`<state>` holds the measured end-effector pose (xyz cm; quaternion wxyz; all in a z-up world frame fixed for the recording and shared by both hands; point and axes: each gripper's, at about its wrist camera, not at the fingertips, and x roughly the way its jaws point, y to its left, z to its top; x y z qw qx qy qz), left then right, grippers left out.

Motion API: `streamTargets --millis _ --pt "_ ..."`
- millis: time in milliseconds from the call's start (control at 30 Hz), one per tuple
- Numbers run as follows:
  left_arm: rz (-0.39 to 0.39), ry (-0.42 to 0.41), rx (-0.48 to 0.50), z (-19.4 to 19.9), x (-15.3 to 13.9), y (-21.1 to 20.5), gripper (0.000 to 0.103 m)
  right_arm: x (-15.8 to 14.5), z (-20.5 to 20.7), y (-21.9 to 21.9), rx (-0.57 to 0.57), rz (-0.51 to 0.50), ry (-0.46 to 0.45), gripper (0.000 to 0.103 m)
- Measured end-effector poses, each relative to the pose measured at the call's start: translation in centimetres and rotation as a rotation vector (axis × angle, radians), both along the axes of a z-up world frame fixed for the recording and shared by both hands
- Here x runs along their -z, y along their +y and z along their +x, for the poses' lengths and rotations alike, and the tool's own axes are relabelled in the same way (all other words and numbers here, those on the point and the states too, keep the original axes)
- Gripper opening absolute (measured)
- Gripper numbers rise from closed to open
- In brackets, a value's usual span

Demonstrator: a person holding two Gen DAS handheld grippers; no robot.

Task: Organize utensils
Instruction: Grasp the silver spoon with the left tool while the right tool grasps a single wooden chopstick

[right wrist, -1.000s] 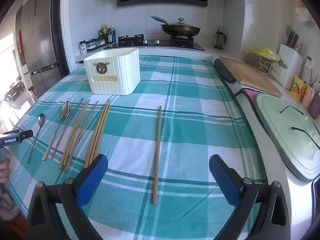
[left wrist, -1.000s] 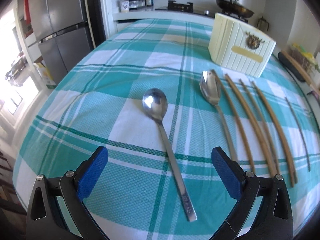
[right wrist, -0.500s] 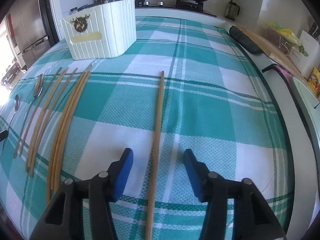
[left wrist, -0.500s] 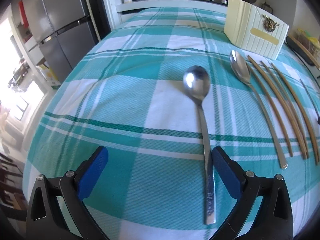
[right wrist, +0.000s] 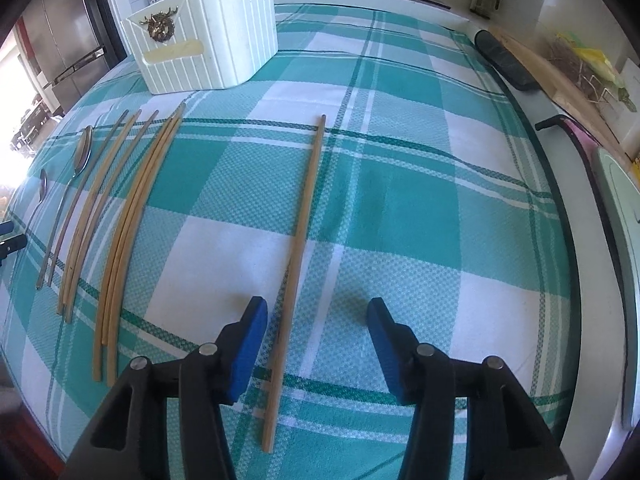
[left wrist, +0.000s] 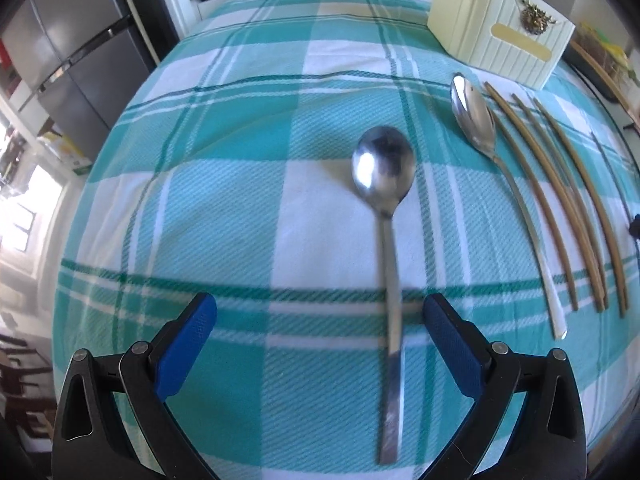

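since a second ago both grippers have dropped low over the cloth (right wrist: 400, 208) and lined up on separate utensils, which looks like a two-handed pickup about to start. the left gripper (left wrist: 318, 314) is wide open and holds nothing; the spoon (left wrist: 390, 264) handle lies between its fingers, close to the right one, bowl pointing away. the right gripper (right wrist: 316, 318) has narrowed to about half open, also empty, with the lone chopstick (right wrist: 298, 256) lying between its fingers, nearer the left one. further out lie a second spoon (left wrist: 480, 132) and the row of chopsticks (right wrist: 124, 232) on the cloth. at the far end stands the cream holder (right wrist: 208, 36), likely where everything goes; nothing has been lifted yet.
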<state>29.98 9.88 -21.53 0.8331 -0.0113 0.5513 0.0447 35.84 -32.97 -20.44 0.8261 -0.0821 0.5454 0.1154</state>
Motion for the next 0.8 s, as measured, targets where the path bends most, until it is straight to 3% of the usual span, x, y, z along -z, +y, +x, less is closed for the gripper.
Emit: streamTargets --millis 133,200,333,400,433,467,500,567,667,800 --pt "-0.005 -0.003 0.021 2.2 -0.1 -0.7 0.099 0.1 2.6 1.3 -0.036 -0.011 0.031 0.054" --pt "-0.029 -0.001 0.025 3.2 -0.3 -0.7 0.088 0.1 4.3 1.8 -0.029 0.002 0.043 0.055" --pt "-0.033 -0.008 0.028 5.3 -0.4 -0.8 0.078 0.3 7.8 3.0 -0.011 0.003 0.061 0.053" --pt "-0.035 -0.019 0.031 6.3 -0.5 -1.0 0.065 0.3 9.5 3.3 0.012 0.002 0.058 0.050" --pt "-0.038 -0.029 0.035 6.6 -0.6 -1.0 0.060 0.2 10.1 3.3 0.024 0.006 0.055 0.048" --pt "-0.042 -0.037 0.040 6.8 -0.8 -1.1 0.042 0.1 10.9 3.5 0.040 0.000 0.043 0.033" --pt "-0.041 -0.045 0.045 6.9 -0.9 -1.1 0.036 0.1 11.5 3.6 0.049 -0.006 0.037 0.017" --pt "-0.051 -0.051 0.046 7.1 -0.9 -1.0 0.036 0.0 12.7 3.4 0.078 0.019 0.039 0.006" --pt "-0.069 -0.078 0.052 6.6 -1.7 -0.7 0.036 -0.5 13.0 2.6 0.112 0.086 0.029 0.006" --pt "-0.097 -0.158 0.065 4.9 -4.9 -0.4 0.036 -3.0 11.0 1.6 0.112 0.159 -0.042 0.006"
